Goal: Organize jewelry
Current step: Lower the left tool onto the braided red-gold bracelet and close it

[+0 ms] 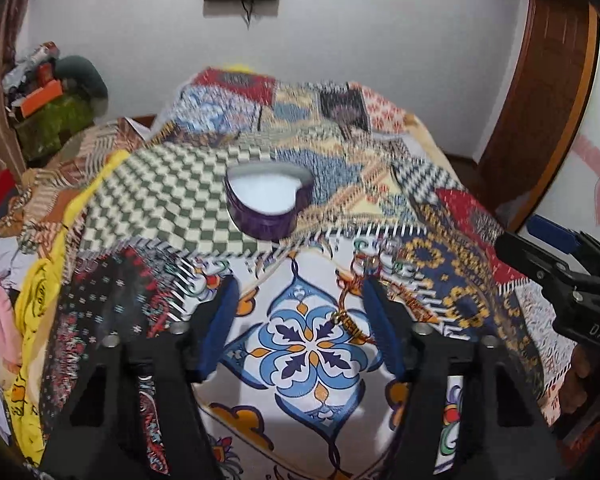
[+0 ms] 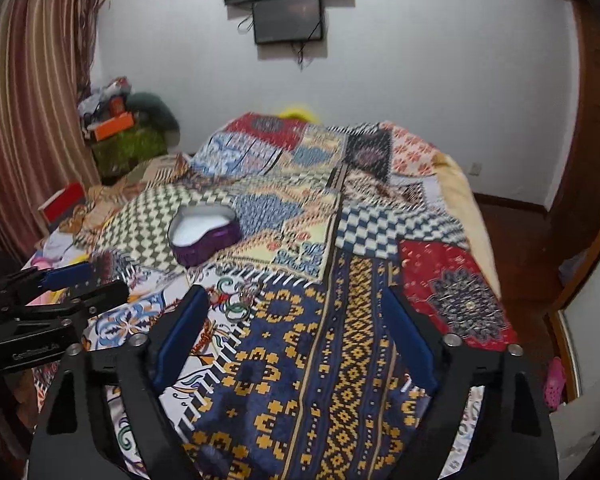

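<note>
Jewelry: a red-and-gold beaded bracelet point(image 1: 350, 312) is being seen lying on the bedspread point(image 1: 172, 184), on a white panel with a blue flower motif; more small pieces, seemingly clear rings point(image 1: 374, 262), are lying just beyond it, blurred.
Place relative to the box: the bracelet is lying on the near side of the purple heart-shaped box point(image 1: 267, 204), well apart from it and a little to its right; the box is standing open, its white lining showing, nothing visible inside.
Long axis: the strand is running roughly away from the camera towards the box, slightly slanted.
Left gripper point(image 1: 300, 292): its jaws are being held apart with nothing pressed between them; the bracelet is lying just inside the right-hand blue pad point(image 1: 384, 332), not centred in the gap.
Right gripper point(image 2: 296, 308): its jaws are being held wide and empty over a navy-and-gold patch, farther right of the box; the jewelry is lying beside its left-hand pad point(image 2: 180, 332).
Nearer hand: the left is being judged nearer, almost over the strand.
Coming move: a small sideways shift is probably being called for, so that the strand is centred before closing.
Risk: the thin strand is likely being hard to pinch off soft cloth.
</note>
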A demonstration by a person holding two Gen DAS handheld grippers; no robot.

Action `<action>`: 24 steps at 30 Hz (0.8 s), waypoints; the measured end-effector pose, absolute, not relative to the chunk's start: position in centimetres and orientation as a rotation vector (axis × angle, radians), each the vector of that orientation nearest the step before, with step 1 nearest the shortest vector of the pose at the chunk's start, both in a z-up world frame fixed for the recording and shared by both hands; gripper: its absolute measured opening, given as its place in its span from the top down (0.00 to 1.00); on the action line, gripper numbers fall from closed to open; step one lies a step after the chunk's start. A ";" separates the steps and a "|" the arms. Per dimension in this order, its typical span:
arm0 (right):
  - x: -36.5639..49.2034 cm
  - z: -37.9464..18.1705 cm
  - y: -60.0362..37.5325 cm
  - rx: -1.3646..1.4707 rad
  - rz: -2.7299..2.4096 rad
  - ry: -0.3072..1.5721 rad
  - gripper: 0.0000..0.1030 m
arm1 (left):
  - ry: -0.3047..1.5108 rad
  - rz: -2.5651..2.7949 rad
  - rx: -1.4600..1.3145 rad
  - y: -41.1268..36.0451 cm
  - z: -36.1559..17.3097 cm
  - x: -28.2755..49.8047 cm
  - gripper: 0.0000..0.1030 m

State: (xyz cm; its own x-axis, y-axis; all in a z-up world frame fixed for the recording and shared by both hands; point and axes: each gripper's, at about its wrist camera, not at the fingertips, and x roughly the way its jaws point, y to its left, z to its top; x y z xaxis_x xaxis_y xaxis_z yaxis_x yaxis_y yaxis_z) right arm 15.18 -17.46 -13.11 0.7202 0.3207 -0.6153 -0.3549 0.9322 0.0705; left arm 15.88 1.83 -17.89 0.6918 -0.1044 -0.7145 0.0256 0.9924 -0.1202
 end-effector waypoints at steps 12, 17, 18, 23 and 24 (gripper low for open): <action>18.6 -16.4 -15.5 -0.057 0.518 0.804 0.49 | 0.866 -0.214 -0.170 1.3 -19.6 17.7 0.72; 19.2 -17.3 -14.4 -0.091 0.568 0.846 0.57 | 0.881 -0.237 -0.155 0.7 -20.4 18.0 0.83; 19.3 -17.4 -14.1 -0.101 0.573 0.851 0.60 | 0.880 -0.237 -0.154 0.7 -20.5 18.0 0.84; 19.9 -18.3 -13.2 -0.152 0.580 0.875 0.66 | 0.867 -0.238 -0.163 0.9 -20.8 18.0 0.89; 20.0 -18.3 -13.1 -0.161 0.580 0.876 0.68 | 0.864 -0.239 -0.164 1.0 -20.8 17.9 0.91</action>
State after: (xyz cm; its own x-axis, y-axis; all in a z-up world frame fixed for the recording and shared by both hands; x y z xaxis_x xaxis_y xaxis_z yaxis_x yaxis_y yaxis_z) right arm 19.97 -13.10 -18.34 0.4983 0.4126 -0.7625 -0.5408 0.8354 0.0986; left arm 17.94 0.97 -20.79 0.6250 -0.2735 -0.7311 0.1411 0.9608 -0.2388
